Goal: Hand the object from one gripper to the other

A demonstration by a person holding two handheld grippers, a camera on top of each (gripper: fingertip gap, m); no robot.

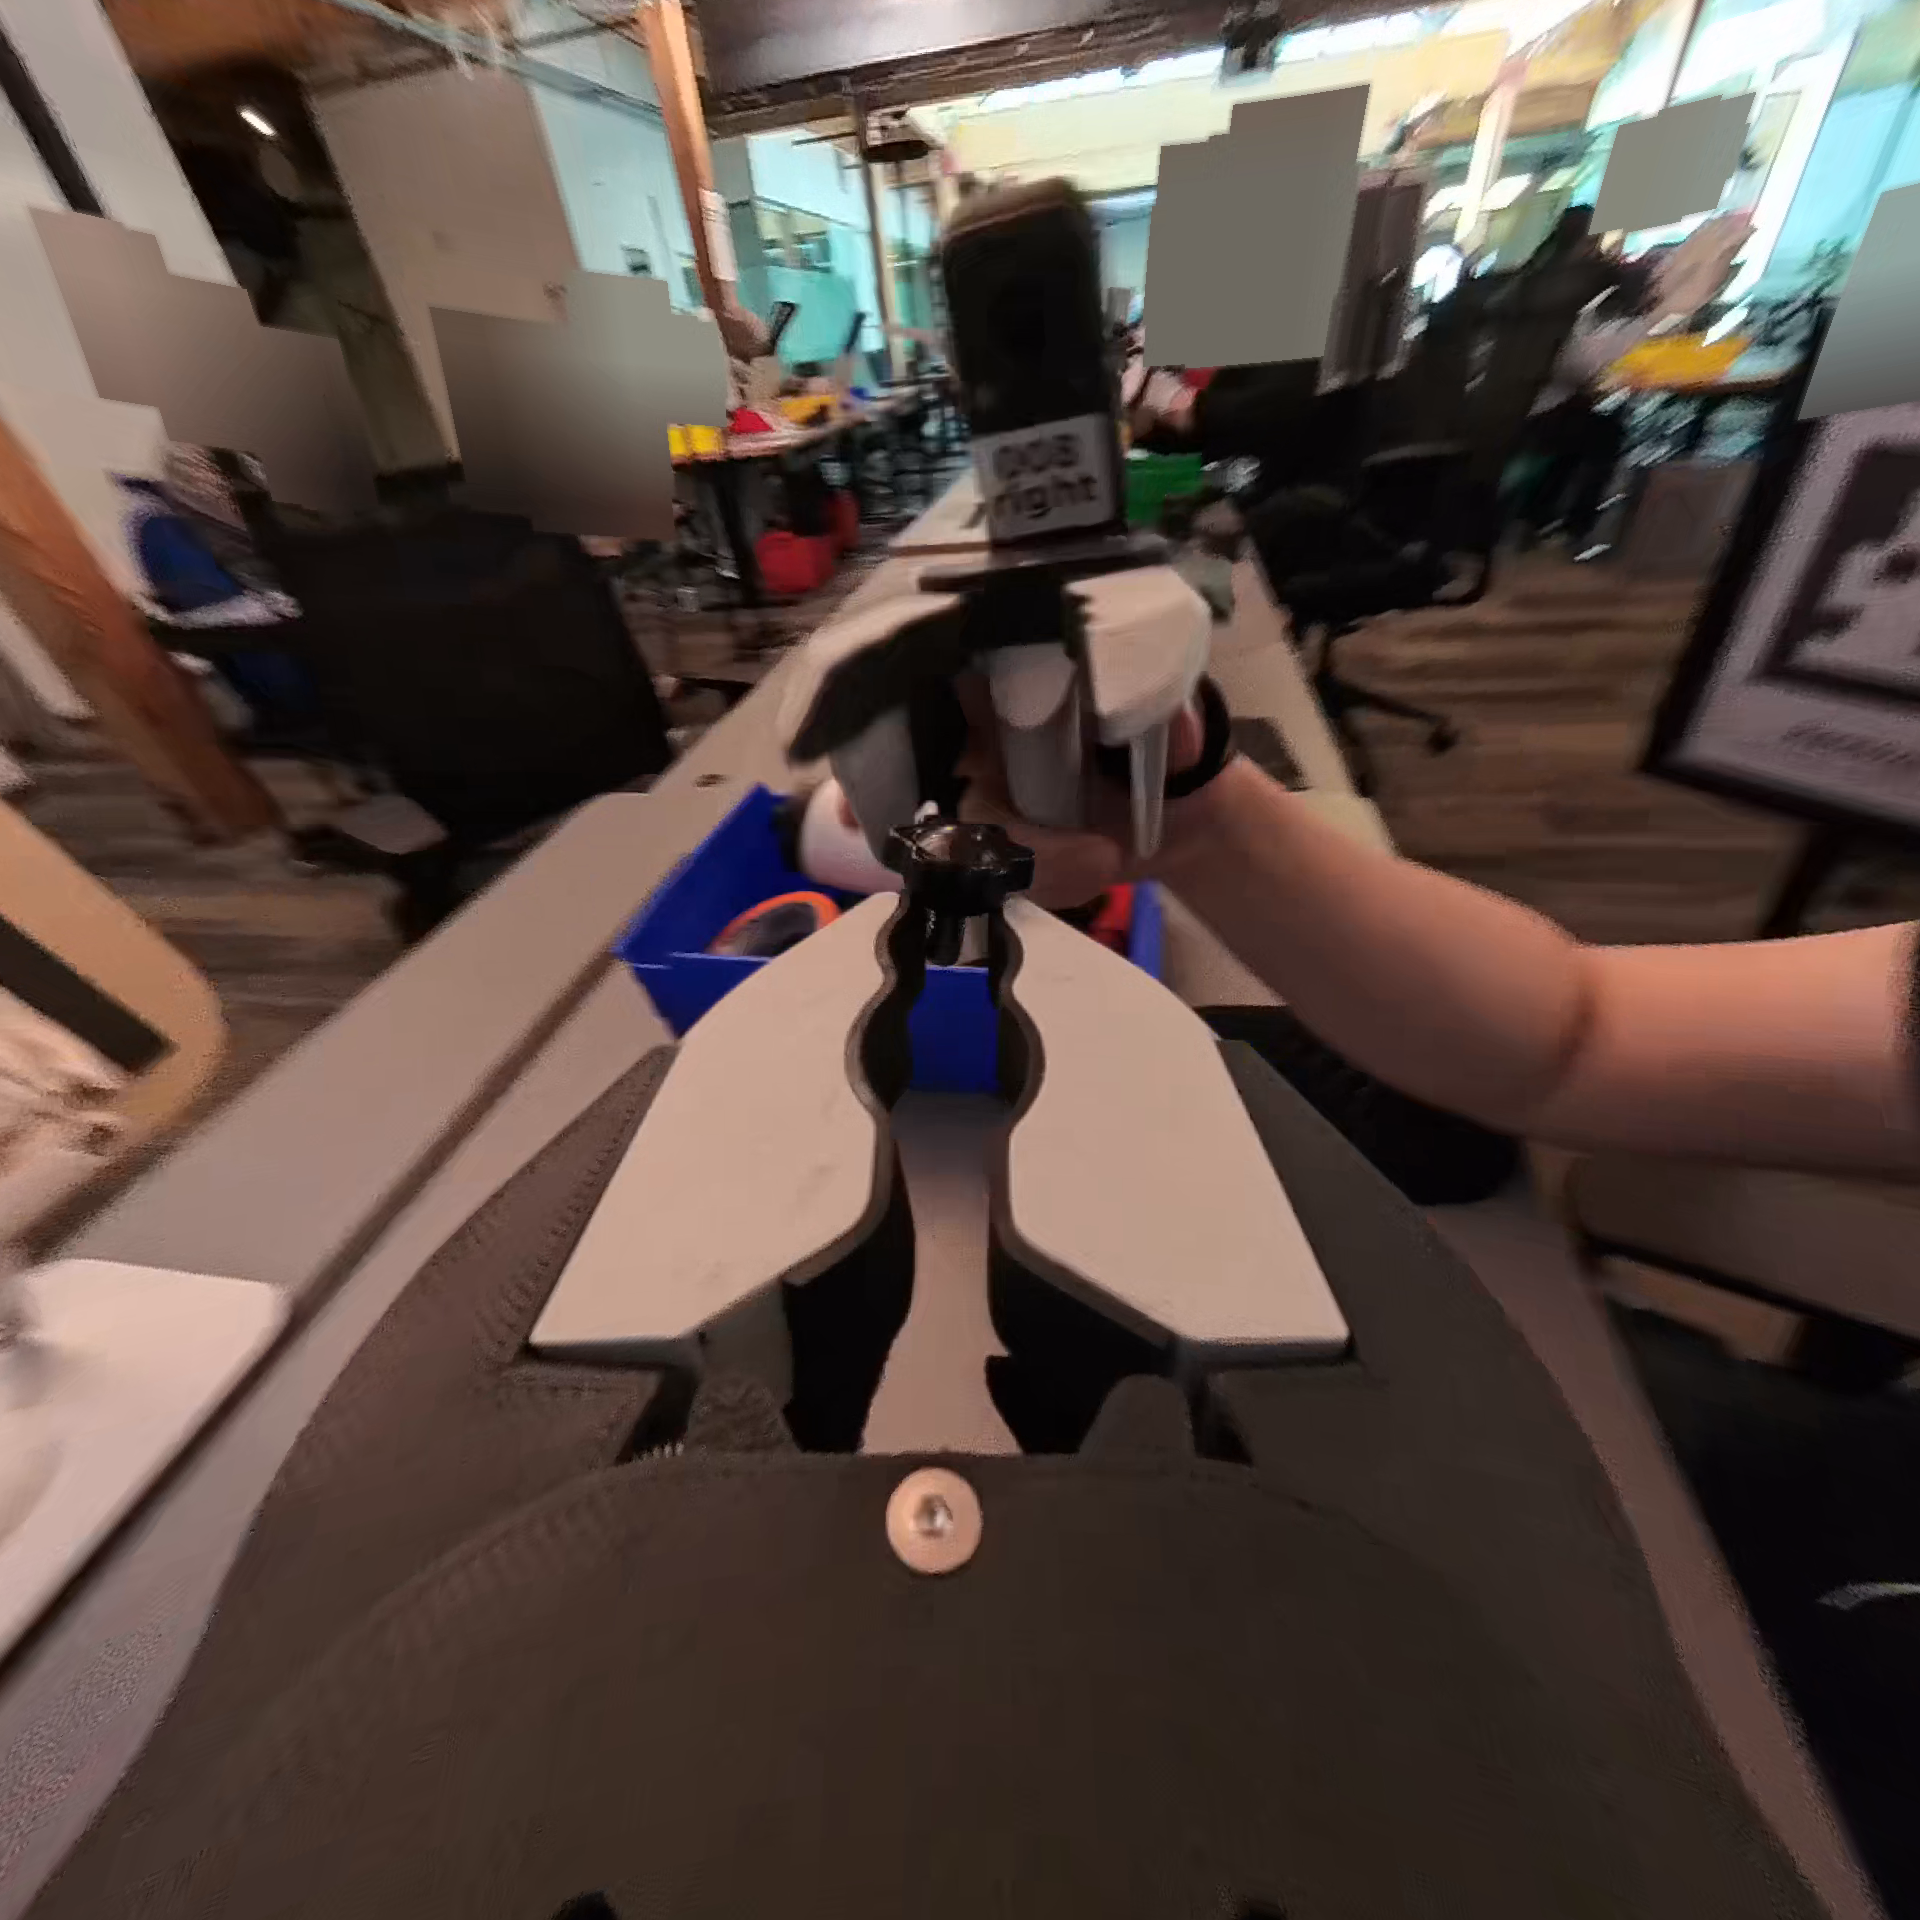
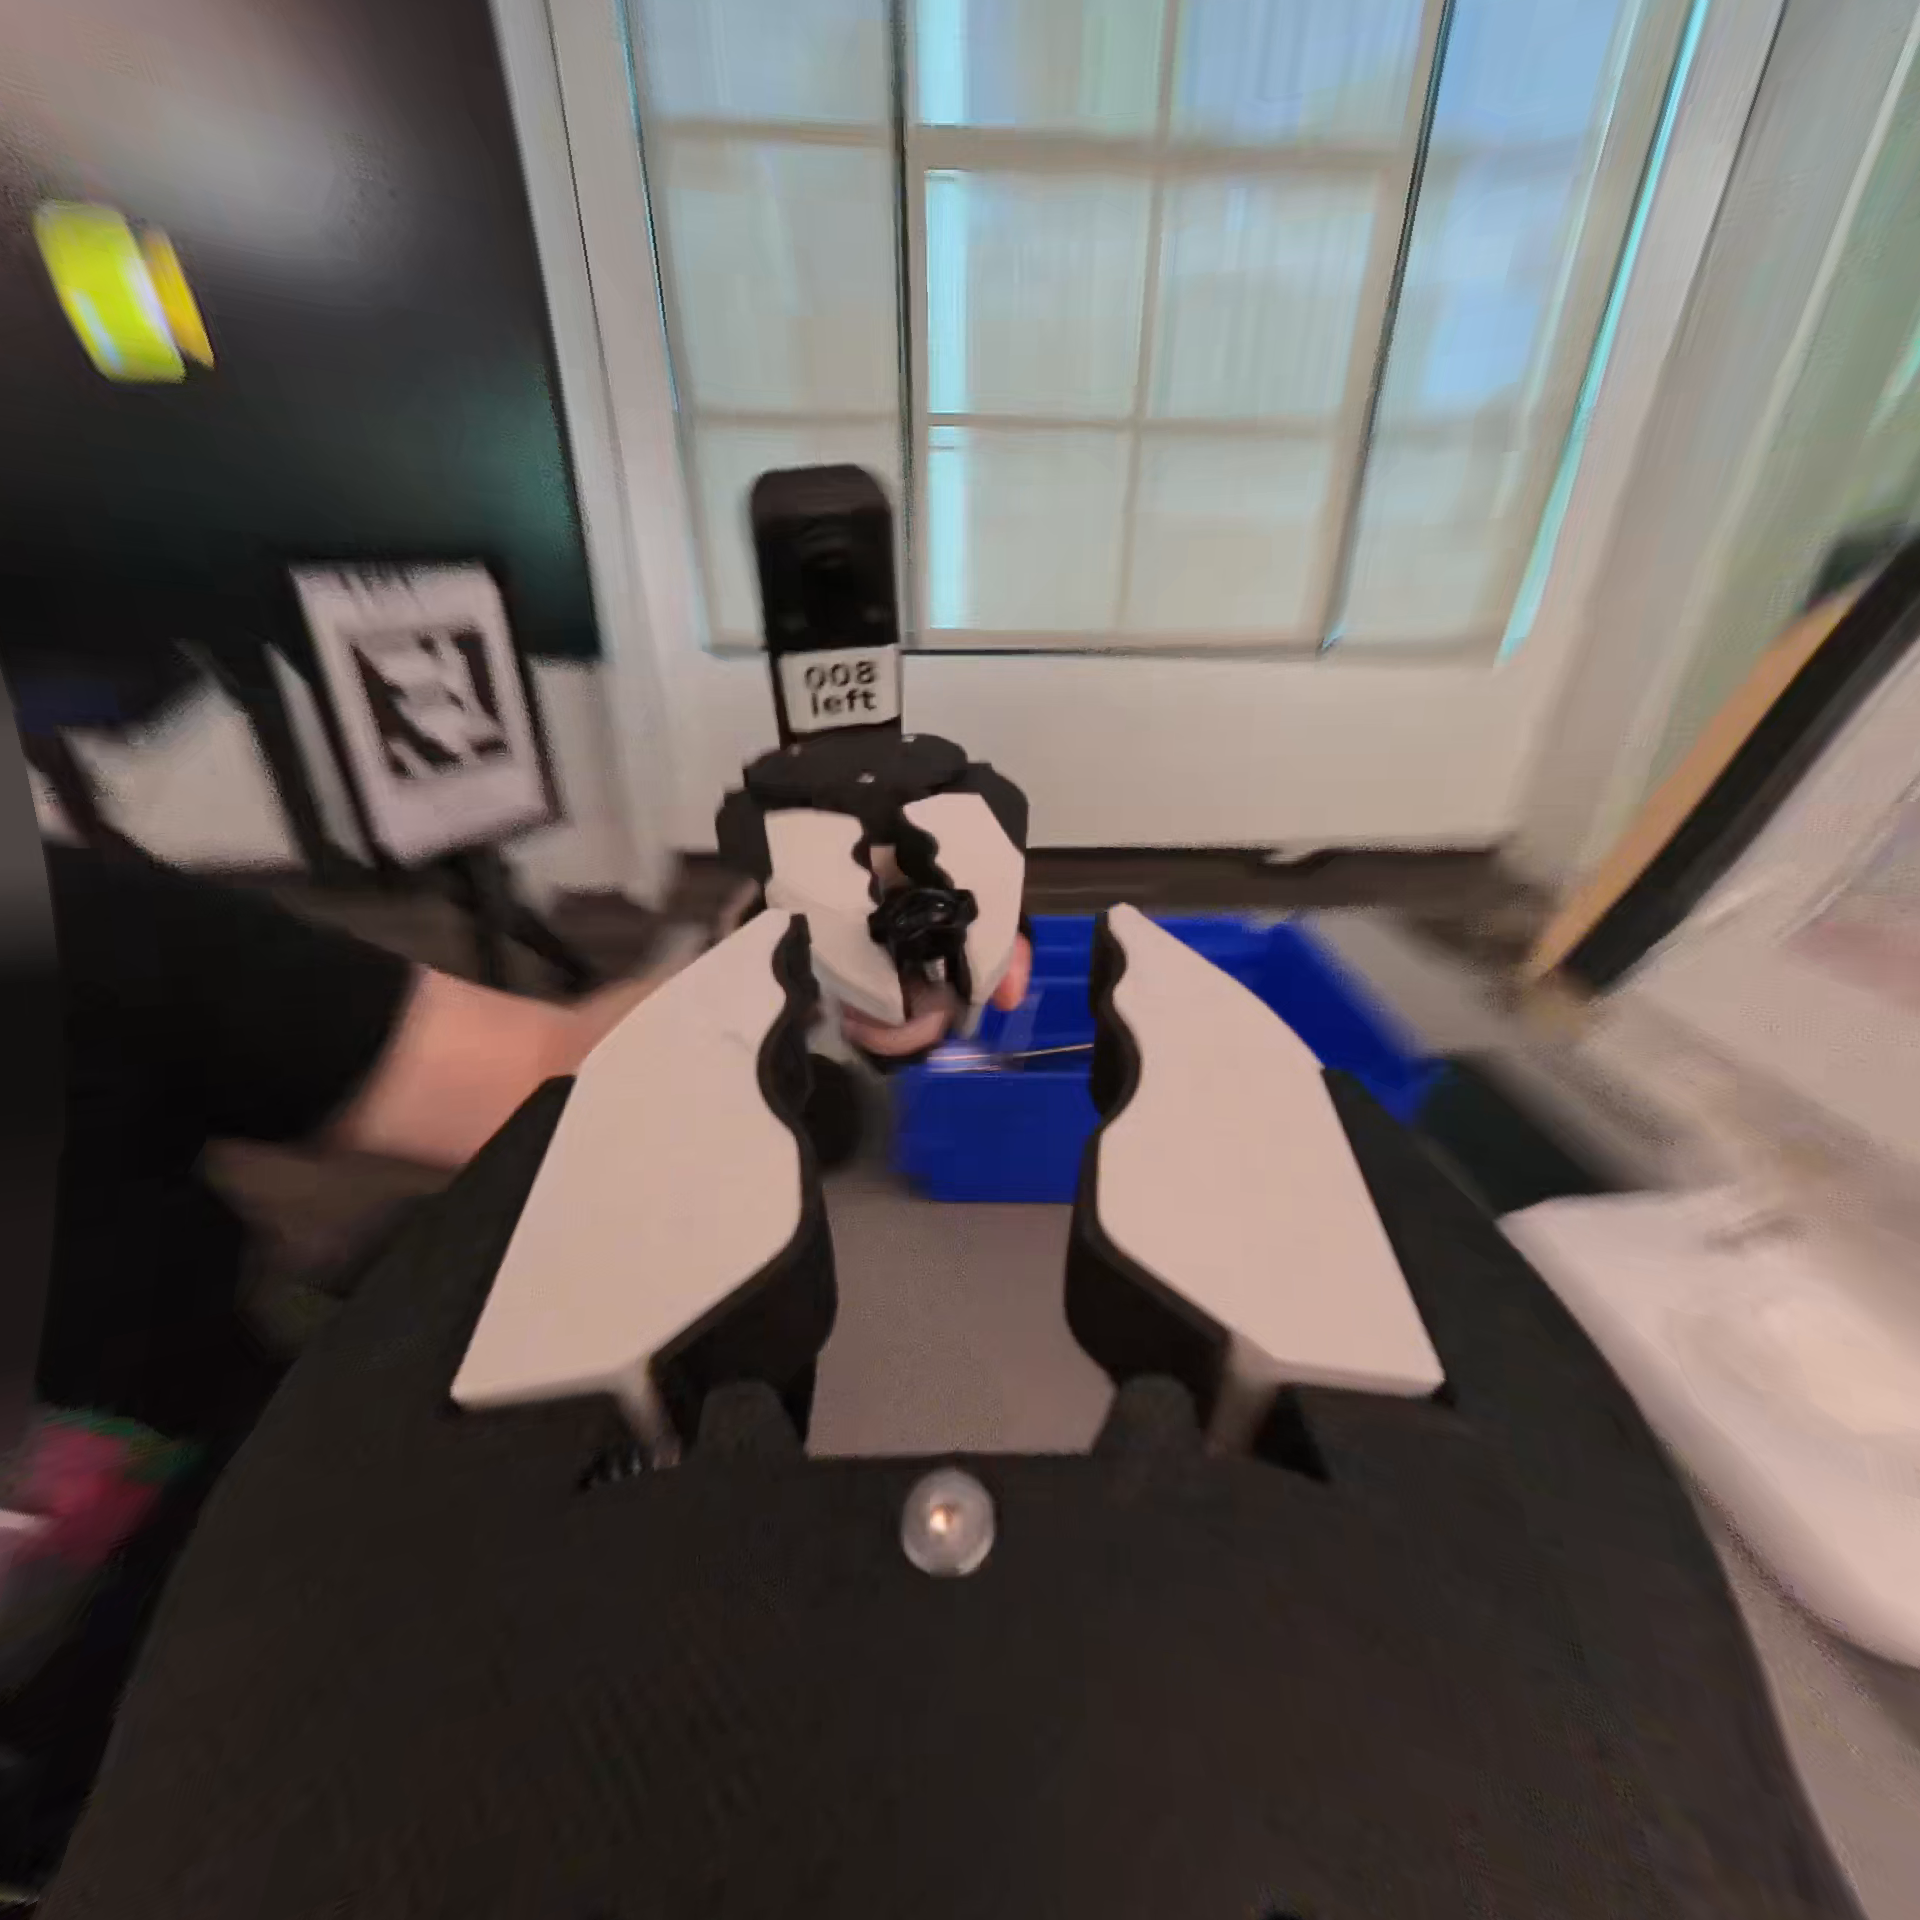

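The black knob screw (image 1: 956, 871) sits pinched upright between the tips of the left gripper (image 1: 948, 920), its lobed head above the fingertips and its stem between them. The right gripper (image 2: 948, 951) faces it close by, fingers spread wide and holding nothing. A blue bin (image 2: 997, 1132) rests on the grey table (image 1: 416, 1049) beneath both.

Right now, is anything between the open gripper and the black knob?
No. In the right wrist view, only air separates the open right gripper from the black knob in the left gripper, above the blue bin.
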